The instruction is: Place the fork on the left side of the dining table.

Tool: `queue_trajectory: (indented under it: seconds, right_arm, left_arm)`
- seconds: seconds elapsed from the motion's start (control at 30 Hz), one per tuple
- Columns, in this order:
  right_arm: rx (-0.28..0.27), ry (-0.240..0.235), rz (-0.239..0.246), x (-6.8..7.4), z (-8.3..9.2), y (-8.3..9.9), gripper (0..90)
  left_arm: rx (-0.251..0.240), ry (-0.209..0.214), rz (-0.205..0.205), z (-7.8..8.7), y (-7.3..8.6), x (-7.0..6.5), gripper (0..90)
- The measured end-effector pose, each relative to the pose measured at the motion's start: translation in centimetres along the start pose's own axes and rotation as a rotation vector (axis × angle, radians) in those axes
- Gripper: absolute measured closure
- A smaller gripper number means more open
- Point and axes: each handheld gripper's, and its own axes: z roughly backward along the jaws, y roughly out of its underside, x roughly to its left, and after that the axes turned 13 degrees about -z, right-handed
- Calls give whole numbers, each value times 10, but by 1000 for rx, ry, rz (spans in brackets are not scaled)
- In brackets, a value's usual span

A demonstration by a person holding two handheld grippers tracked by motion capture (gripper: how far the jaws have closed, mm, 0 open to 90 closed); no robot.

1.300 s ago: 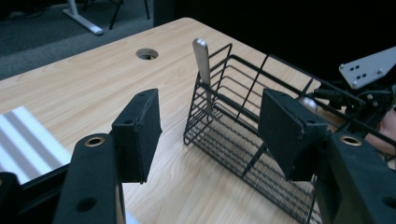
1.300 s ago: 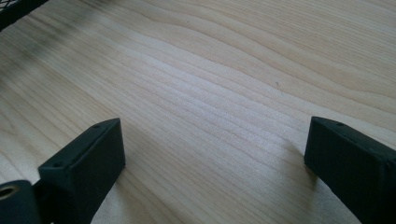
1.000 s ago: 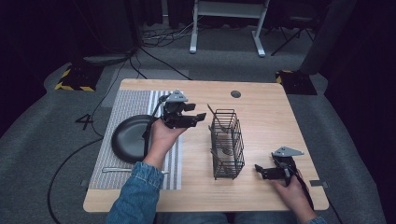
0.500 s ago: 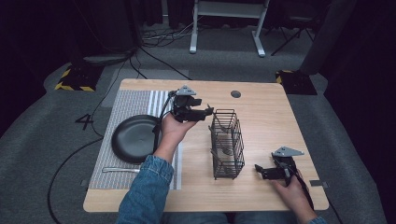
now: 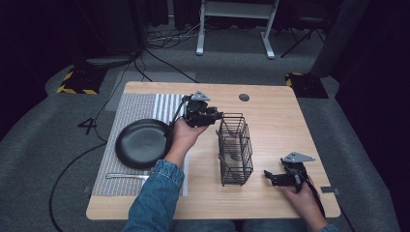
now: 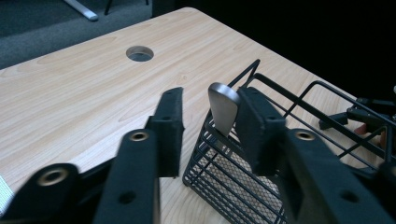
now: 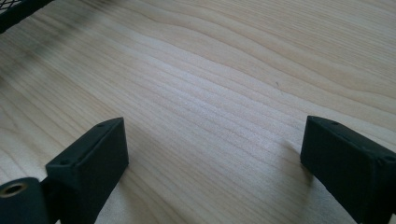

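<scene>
Left tongs point(image 6: 205, 126) at the far end of the wire basket point(image 5: 235, 147), jaws just closing in, metal utensil handle point(image 6: 223, 108) standing between them, resting against one pad, clear gap to the other pad, so not clamped yet. Handle tip rounded, silver, sticking up out of the basket's far corner, leaning on the rim. Same left tongs point(image 5: 212, 116) seen from the high view, held in the left hand point(image 5: 183, 135), denim sleeve point(image 5: 154, 198) coming up from the bottom edge. Basket black, upright, mid counter point(image 5: 270, 111), mesh floor, another utensil lying low inside, kind too small to tell. Right tongs point(image 7: 212, 154) parted wide, nothing between the pads, resting low over bare wood. Right tongs point(image 5: 271, 178) near the front right of the counter, just right of the basket, held by the right hand point(image 5: 302, 193). Black pan point(image 5: 142, 143) left of the left hand, on a striped grey placemat point(image 5: 140, 106). Flat metal utensil point(image 5: 126, 176) on the mat's near edge, below the pan. Round cable hole point(image 5: 244, 97) at the far side of the counter. Grey carpet floor point(image 5: 58, 145) around, cables trailing across it.
</scene>
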Motion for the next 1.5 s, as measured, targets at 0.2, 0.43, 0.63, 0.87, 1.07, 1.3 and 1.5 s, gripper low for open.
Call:
queue_trajectory:
  seconds: [0.2, 0.43, 0.63, 0.87, 1.07, 1.3, 1.5]
  right_arm:
    - [0, 0, 0, 0, 0, 0, 76]
    - [0, 0, 0, 0, 0, 0, 78]
    - [0, 1, 1, 0, 0, 0, 78]
    - [0, 0, 0, 0, 0, 0, 78]
    - [0, 0, 0, 0, 0, 0, 78]
    - [0, 0, 0, 0, 0, 0, 78]
    - [-1, 0, 1, 0, 0, 0, 82]
  left_arm:
    - [5, 14, -3, 1, -4, -3, 759]
    - [-2, 39, 14, 4, -9, -5, 814]
    - [-2, 36, -22, 10, -20, -12, 861]
    - [-10, 53, -23, 20, -28, -15, 862]
    - [-20, 46, -36, 35, -38, -20, 862]
    - [-26, 40, -23, 52, -48, -21, 862]
    - [-47, 21, -16, 71, -54, -20, 861]
